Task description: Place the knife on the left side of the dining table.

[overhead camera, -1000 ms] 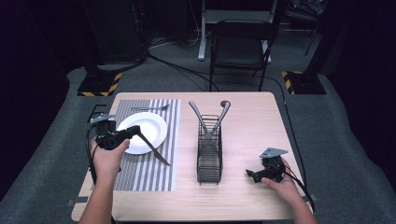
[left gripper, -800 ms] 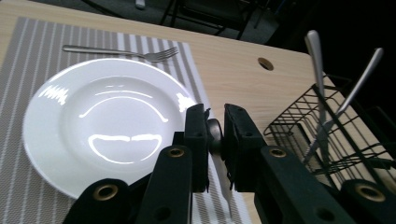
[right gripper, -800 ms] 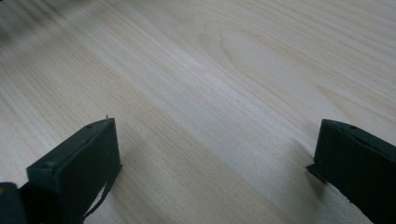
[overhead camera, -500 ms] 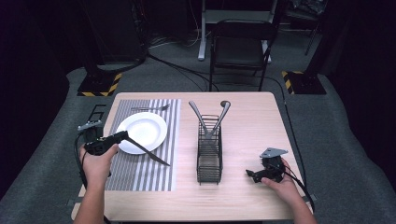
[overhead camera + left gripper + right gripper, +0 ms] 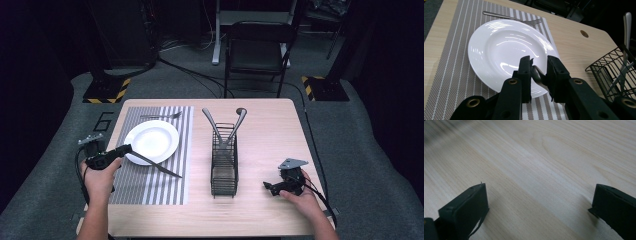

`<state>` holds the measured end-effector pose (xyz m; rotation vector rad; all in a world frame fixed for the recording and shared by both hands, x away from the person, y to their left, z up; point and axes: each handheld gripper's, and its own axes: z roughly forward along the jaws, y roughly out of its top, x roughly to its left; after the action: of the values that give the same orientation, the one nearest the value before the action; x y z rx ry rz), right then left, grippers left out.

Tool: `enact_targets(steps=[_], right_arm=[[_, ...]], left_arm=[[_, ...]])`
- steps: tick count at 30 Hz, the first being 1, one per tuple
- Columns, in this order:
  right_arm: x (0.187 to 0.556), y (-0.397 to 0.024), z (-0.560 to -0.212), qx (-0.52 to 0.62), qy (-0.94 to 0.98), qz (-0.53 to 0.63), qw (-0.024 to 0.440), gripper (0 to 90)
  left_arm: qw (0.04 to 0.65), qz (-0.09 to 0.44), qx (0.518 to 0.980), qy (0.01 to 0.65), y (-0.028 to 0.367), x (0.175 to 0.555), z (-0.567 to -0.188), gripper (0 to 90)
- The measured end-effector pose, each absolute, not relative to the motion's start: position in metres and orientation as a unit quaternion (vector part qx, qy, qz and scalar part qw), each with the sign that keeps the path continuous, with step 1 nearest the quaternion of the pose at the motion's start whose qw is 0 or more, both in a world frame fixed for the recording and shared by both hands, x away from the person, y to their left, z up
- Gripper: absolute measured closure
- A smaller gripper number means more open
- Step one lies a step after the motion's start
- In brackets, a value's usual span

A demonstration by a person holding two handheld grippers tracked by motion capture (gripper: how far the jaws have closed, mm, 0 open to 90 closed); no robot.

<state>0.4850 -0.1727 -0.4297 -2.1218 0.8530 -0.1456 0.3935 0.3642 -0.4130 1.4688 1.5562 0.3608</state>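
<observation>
My left gripper [image 5: 125, 149] [image 5: 538, 66] is at the table's left edge, beside the white plate [image 5: 151, 141] [image 5: 506, 47]. Its jaws stand narrow, shut on the handle end of a knife [image 5: 157, 165] [image 5: 537, 75]. The blade runs right and toward me, across the plate's rim and onto the striped placemat [image 5: 150, 187] [image 5: 451, 75]. A fork [image 5: 161, 116] [image 5: 509, 17] lies beyond the plate. My right gripper [image 5: 267, 187] [image 5: 539, 202] rests low over bare wood near the front right, wide open with nothing between its jaws.
A black wire cutlery basket [image 5: 224, 167] [image 5: 614, 72] stands mid-table with two utensils [image 5: 225, 125] leaning out of it. A black chair [image 5: 257, 50] stands beyond the table's far edge. Bare wood [image 5: 280, 135] lies between the basket and the right edge.
My left hand and gripper have drawn back to the left, off the plate toward the table's edge. The knife tip stays at the same spot on the placemat. The right gripper has not moved.
</observation>
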Motion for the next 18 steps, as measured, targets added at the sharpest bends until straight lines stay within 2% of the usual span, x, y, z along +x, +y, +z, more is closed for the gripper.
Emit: enact_targets(steps=[18], right_arm=[[0.485,-0.172,-0.430,-0.846,0.336,-0.058,0.410,0.0]], left_arm=[[0.474,0.128,0.578,0.651,0.389,0.394,-0.445,71.3]])
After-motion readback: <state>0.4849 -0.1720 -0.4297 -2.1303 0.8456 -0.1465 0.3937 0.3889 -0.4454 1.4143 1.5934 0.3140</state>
